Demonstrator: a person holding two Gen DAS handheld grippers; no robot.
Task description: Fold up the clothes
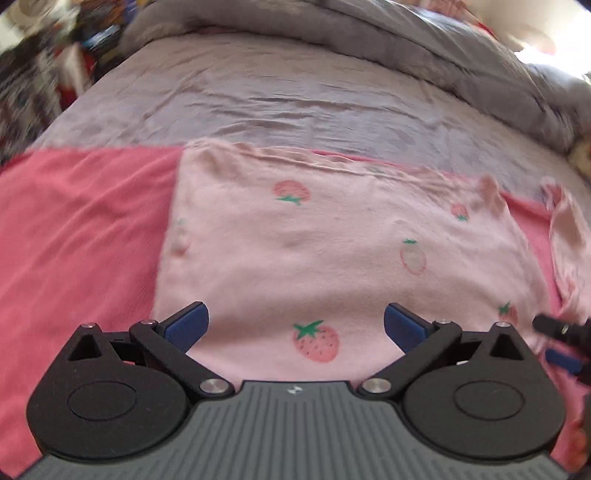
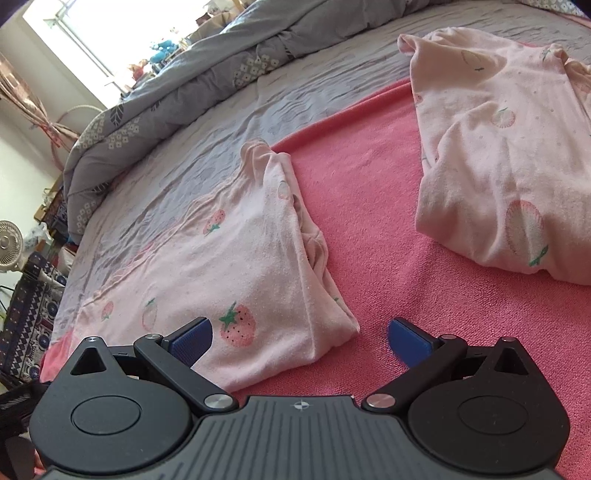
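A pale pink strawberry-print garment (image 1: 314, 240) lies flat on a coral pink blanket (image 1: 81, 229), its far edge reaching the grey sheet. My left gripper (image 1: 295, 317) hovers open over its near edge with nothing between the blue pads. At the far right of this view, part of my right gripper (image 1: 554, 343) shows beside the garment's right side. In the right wrist view, a folded strawberry garment (image 2: 251, 266) lies just ahead. My right gripper (image 2: 299, 332) stands open over its near right corner. A second, rumpled strawberry garment (image 2: 498, 147) lies at the upper right on the blanket (image 2: 369, 221).
A grey sheet (image 1: 295, 92) covers the bed, and a bunched grey floral duvet (image 2: 177, 81) runs along its far side. A small fan (image 2: 9, 243), a patterned cloth and clutter stand off the bed's left edge. A bright window (image 2: 92, 33) is behind.
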